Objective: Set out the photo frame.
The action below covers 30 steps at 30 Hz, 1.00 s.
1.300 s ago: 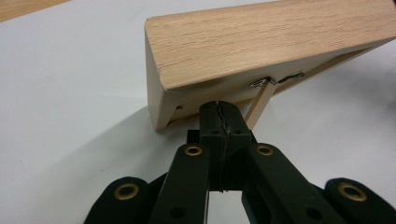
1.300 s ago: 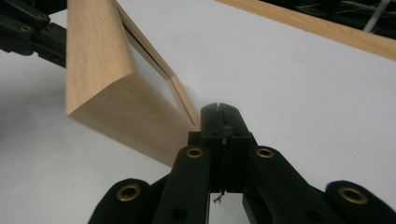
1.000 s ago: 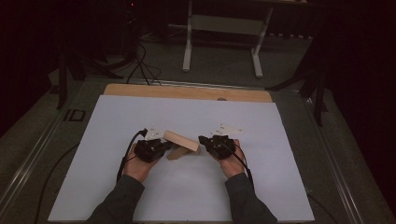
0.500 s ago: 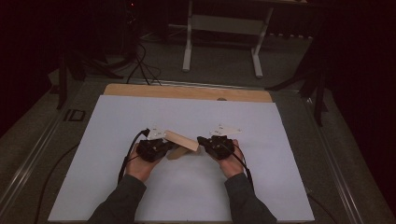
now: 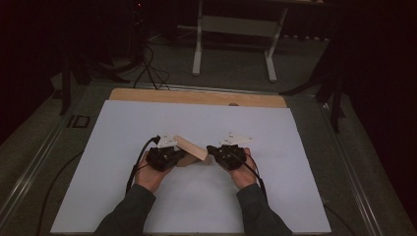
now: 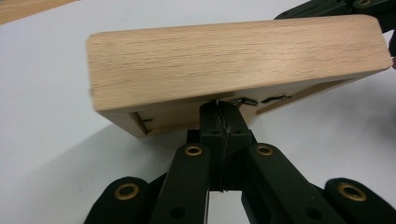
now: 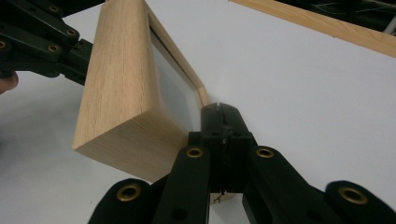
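One wooden frame (image 5: 191, 147) sits between two closed grippers, left gripper (image 5: 181, 155) and right gripper (image 5: 210, 149).

The left gripper (image 6: 219, 116) is pointing its jaws, pressed flat together, up against the underside edge of a wooden frame (image 6: 233, 60). The frame is tilting above the white surface (image 6: 46, 154). Beyond the frame's far corner, the other gripper (image 6: 336, 7) is reaching in.

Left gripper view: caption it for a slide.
Shut left gripper tucked under a tilted wooden frame above the white table.
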Tool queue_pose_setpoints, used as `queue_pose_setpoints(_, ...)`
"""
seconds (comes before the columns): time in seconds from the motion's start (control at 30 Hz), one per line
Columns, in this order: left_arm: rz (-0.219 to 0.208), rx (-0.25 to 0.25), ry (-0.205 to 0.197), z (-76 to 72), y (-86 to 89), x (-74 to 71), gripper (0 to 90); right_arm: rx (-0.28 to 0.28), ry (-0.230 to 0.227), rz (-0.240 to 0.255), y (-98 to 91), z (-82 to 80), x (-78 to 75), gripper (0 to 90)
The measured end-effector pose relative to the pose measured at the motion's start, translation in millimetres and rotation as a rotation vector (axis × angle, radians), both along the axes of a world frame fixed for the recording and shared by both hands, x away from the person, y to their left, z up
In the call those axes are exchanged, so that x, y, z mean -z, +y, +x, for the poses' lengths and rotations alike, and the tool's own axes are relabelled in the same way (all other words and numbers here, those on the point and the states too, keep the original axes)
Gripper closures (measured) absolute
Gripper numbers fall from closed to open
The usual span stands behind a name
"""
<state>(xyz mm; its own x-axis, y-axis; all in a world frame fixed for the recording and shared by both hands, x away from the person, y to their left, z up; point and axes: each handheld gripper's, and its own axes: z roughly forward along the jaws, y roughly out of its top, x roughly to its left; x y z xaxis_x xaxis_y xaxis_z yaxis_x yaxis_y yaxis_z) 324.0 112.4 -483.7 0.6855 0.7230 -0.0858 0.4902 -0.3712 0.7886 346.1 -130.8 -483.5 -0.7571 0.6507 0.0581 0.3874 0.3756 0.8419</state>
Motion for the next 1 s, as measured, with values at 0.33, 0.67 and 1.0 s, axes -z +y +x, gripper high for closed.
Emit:
queue_pose_setpoints(0.33,0.003,0.014,0.004,0.3,-4.0,0.6,89.6,-0.013,-0.005,-0.011,1.7,-2.9,-0.6,89.9)
queue_pose_setpoints(0.67,0.01,0.018,-0.004,-0.5,-6.2,-0.4,89.6,-0.023,-0.013,-0.027,2.0,-5.4,-1.6,89.9)
queue_pose_setpoints(1.0,0.009,0.018,-0.005,-0.8,-8.5,0.0,89.6,-0.032,-0.014,-0.028,3.6,-8.0,-1.6,89.9)
